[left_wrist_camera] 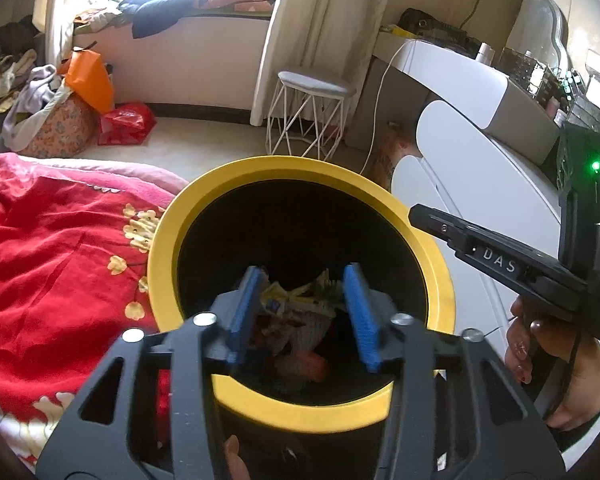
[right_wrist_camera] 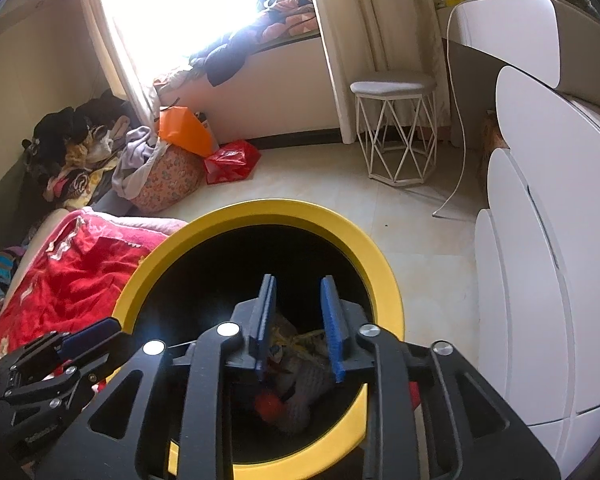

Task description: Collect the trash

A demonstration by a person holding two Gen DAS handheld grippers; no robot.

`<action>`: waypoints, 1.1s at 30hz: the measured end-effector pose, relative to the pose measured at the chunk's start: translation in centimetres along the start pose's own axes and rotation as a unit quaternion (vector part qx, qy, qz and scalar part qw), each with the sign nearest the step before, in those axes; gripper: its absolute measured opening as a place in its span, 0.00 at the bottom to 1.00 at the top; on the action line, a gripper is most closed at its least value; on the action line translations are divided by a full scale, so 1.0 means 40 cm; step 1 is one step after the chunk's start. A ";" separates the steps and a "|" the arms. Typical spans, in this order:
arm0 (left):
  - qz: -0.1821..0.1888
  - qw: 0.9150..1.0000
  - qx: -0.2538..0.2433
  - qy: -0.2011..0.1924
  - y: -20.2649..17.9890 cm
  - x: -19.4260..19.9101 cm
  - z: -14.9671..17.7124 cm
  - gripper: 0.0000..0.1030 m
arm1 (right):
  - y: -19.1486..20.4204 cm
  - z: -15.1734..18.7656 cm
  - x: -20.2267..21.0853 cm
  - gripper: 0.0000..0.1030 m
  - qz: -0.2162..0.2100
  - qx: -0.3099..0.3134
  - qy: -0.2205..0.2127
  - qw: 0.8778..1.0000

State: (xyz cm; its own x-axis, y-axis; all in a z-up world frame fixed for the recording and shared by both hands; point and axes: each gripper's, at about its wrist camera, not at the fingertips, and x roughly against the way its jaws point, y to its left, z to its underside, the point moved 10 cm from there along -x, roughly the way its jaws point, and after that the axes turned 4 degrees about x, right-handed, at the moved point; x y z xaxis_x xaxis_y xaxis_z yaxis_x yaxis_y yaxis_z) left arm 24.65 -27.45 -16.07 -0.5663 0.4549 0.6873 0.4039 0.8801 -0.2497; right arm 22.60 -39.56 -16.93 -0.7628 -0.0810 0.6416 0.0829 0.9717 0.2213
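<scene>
1. The left claw [left_wrist_camera: 306, 312] hangs over the mouth of a round bin with a yellow rim [left_wrist_camera: 204, 192] and a black inside. Its blue pads [left_wrist_camera: 246, 312] stand well apart, with nothing between them.
2. The right claw [right_wrist_camera: 298, 326] is also above the bin [right_wrist_camera: 332, 224], pointing down into it. Its blue pads [right_wrist_camera: 332, 320] are parted too, though by a narrower gap than the left pair, and they grip nothing.
3. The trash [left_wrist_camera: 296, 320] lies at the bottom of the bin: crumpled wrappers in yellow, white and blue, a pale greyish crumpled piece, and something orange-red lower down. In the right wrist view the same heap [right_wrist_camera: 300, 376] shows between and below the pads, apart from them.
4. In the left wrist view the right claw's black body [left_wrist_camera: 512, 264] reaches in from the right edge, marked "DAS", with a green light above it. The person's right hand [left_wrist_camera: 548, 356] holds its handle.
5. In the right wrist view the left claw [right_wrist_camera: 60, 356] shows at the lower left, beside the bin's rim.
6. A red blanket with a gold flower pattern [left_wrist_camera: 52, 248] lies on the bed, just left of the bin.
7. Further off on the floor stand a white wire-frame stool [right_wrist_camera: 396, 128], a red plastic bag [right_wrist_camera: 232, 160], an orange bag [right_wrist_camera: 184, 128] and a heap of clothes [right_wrist_camera: 80, 152].
8. White rounded furniture [right_wrist_camera: 548, 240] fills the right side.
</scene>
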 end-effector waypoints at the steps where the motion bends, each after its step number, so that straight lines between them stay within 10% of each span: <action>1: -0.002 1.000 0.000 -0.001 0.002 0.003 -0.002 0.43 | 0.000 -0.002 0.005 0.28 0.000 0.001 -0.002 1.000; 13: -0.026 0.999 0.020 -0.020 0.056 0.085 -0.026 0.89 | 0.017 -0.010 0.076 0.61 -0.010 -0.006 -0.015 1.000; 33: -0.091 0.992 0.056 -0.067 0.186 0.259 -0.034 0.90 | 0.173 -0.011 0.199 0.93 -0.035 0.042 -0.047 0.997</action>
State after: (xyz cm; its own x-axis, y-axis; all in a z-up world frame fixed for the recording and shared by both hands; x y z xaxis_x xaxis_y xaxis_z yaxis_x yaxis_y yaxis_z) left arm 22.77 -16.38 -9.87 -0.7160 0.2941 0.6331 0.2073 0.9556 -0.2095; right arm 17.38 -33.56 -9.94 -0.8219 -0.1326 0.5539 -0.0245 0.9798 0.1983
